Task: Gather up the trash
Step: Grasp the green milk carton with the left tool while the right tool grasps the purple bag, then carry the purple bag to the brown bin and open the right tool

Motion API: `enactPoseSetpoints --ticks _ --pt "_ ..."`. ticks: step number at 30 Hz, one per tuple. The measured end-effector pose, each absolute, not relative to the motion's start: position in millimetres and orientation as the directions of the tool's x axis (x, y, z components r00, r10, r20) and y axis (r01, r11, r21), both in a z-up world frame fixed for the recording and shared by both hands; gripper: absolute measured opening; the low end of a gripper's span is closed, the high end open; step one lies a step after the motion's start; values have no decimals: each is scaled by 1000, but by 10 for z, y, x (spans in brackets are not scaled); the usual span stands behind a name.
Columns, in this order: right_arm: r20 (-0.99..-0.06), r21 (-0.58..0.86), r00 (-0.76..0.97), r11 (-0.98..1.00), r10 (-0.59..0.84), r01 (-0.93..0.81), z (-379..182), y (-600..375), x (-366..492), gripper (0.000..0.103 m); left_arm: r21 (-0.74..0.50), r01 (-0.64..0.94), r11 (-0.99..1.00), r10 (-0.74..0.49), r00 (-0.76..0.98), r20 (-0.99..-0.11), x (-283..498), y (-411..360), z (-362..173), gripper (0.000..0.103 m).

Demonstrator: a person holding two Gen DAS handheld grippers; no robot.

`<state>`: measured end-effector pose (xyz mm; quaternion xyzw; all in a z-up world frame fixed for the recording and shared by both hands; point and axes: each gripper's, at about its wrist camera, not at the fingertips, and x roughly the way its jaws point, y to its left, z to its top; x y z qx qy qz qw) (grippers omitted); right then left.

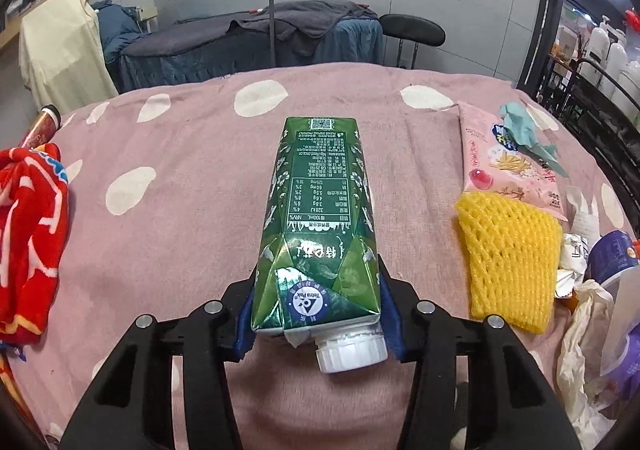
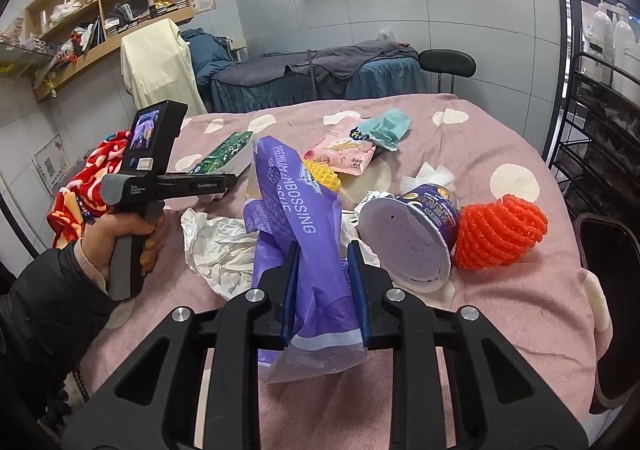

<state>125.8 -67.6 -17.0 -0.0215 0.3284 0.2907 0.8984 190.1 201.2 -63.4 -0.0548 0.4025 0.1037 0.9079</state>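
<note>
Left gripper [image 1: 316,314] clamped on the capped near end of the green carton [image 1: 318,218], lying lengthwise on the pink dotted blanket [image 1: 180,234], yellow foam net [image 1: 508,262] just to its right. Right gripper [image 2: 323,290] pinching the purple tissue wrapper [image 2: 304,234], with crumpled white paper [image 2: 218,250] left of it, purple cup [image 2: 416,238] and red foam net [image 2: 500,230] to the right.

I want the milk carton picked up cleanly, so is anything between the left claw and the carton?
Nothing visible: the green milk carton already sits between the left claw's blue pads, capped end first.
</note>
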Motion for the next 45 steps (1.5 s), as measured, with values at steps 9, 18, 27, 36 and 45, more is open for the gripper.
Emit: enactPoseSetpoints --ticks 9,18,27,36,45 --pt "-521 188 668 834 532 -518 -52 -961 1025 24 -52 -255 966 181 801 -571 1106 1644 -65 49" --pt "-413 213 749 854 519 -474 180 -1444 788 24 -93 -41 995 0 912 -411 679 827 508 49" --pt "-376 230 847 923 376 -308 272 -2190 740 24 -122 234 965 -264 876 -404 845 -81 520 49" --pt "-432 209 889 976 153 -67 88 -2939 918 24 -145 416 898 -434 775 -459 1014 -772 367 49" --pt "-643 121 765 979 -51 167 -636 -3700 1639 24 -168 521 837 -523 671 -526 1166 -1361 215 49"
